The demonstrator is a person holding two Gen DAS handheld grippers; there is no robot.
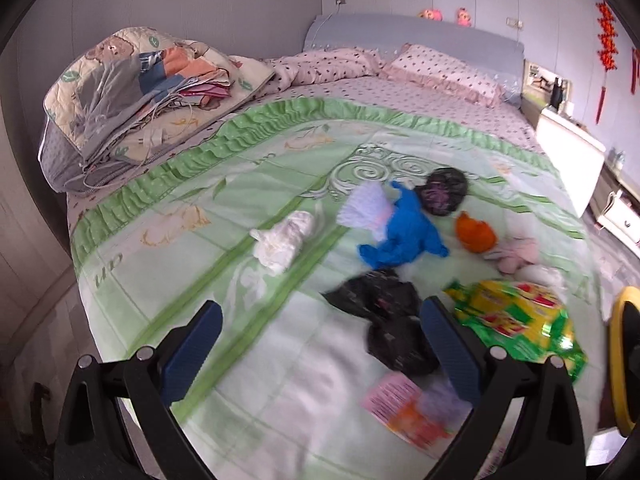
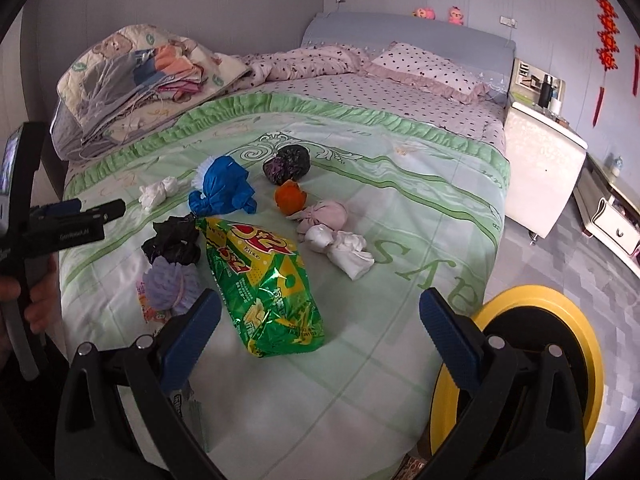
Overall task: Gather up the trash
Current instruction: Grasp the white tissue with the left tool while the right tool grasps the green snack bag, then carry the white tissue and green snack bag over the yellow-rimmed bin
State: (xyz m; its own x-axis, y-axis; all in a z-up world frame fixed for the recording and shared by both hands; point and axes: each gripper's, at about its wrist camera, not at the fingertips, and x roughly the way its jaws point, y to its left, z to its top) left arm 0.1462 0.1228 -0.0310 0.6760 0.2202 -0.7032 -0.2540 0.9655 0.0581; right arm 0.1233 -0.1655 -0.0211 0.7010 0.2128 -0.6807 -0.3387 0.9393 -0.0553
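On the bed (image 2: pixel 400 208), our left gripper (image 1: pixel 320 344) has its jaws spread, one black bag (image 1: pixel 384 320) lying between them, left of the green snack bag (image 2: pixel 264 280). Our right gripper (image 2: pixel 320 332) also has jaws spread, the single snack bag between them; beyond it we count two white bundles (image 2: pixel 340 248).
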